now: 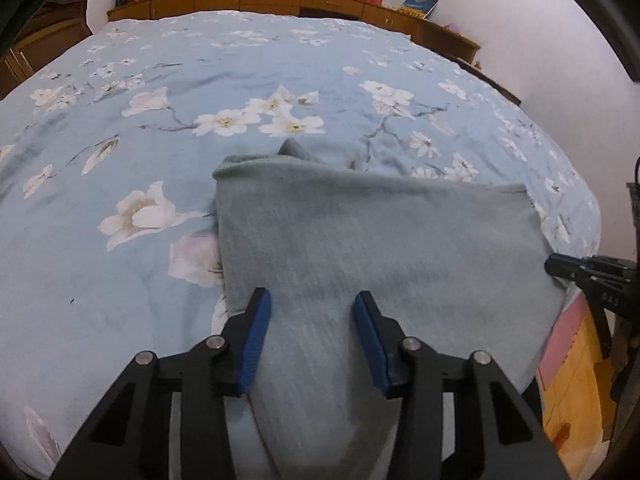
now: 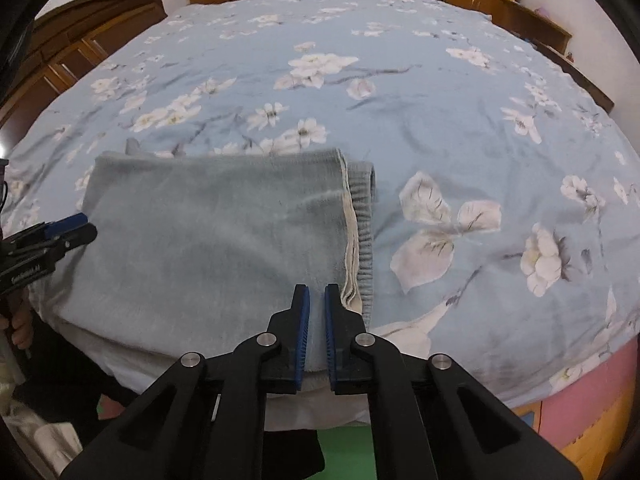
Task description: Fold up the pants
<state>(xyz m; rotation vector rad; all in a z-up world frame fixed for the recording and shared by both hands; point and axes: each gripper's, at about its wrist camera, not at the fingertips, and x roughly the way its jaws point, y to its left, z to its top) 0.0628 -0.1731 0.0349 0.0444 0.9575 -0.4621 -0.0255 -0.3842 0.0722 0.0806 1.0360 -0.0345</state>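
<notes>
The grey-blue pants point(image 1: 360, 248) lie folded into a rectangle on the near edge of the flowered bed. In the right wrist view the pants point(image 2: 208, 232) show their ribbed waistband point(image 2: 364, 232) along the right side. My left gripper point(image 1: 312, 300) is open, its blue pads astride the near left part of the fabric. My right gripper point(image 2: 316, 292) is nearly closed on the near edge of the pants beside the waistband. It also shows at the right edge of the left wrist view point(image 1: 560, 266). The left gripper shows at the left edge of the right wrist view point(image 2: 80, 226).
The blue floral bedspread point(image 1: 280, 80) covers the bed. A wooden headboard shelf point(image 1: 260, 0) with books runs along the far side, a wooden cabinet point(image 2: 80, 40) stands at the left. Pink and orange floor mats point(image 2: 580, 412) lie below the bed's near edge.
</notes>
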